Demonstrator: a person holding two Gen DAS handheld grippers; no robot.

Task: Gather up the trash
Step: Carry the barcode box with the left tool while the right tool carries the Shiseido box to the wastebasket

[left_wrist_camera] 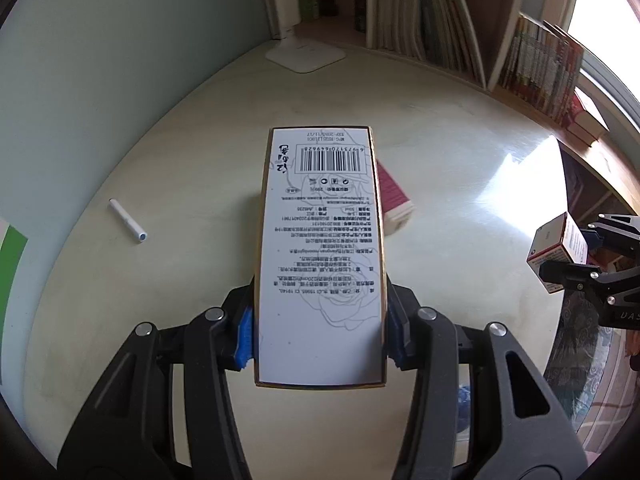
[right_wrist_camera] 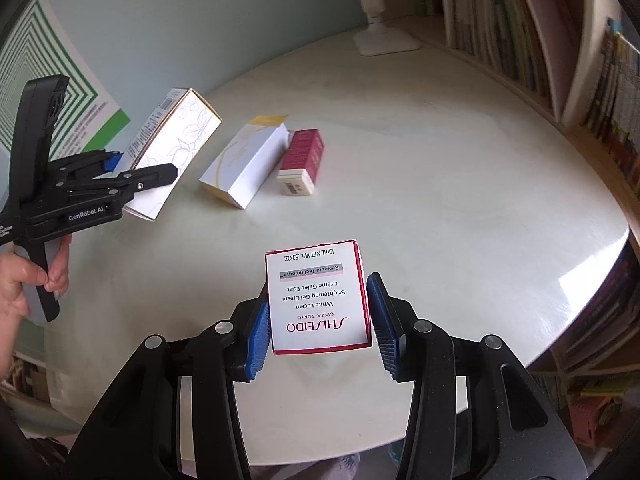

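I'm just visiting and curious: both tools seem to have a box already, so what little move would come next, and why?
Probably carry both off the table to wherever trash goes; no bin is visible. The left tool clamps the tall white box, the right tool has the Shiseido box, so neither can take the two boxes still lying there.

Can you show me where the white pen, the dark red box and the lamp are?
white pen (left_wrist_camera: 128, 221): left wrist view, middle of barrel.
dark red box (right_wrist_camera: 302, 153): right wrist view, top face.
lamp (left_wrist_camera: 306, 55): left wrist view, flat base.
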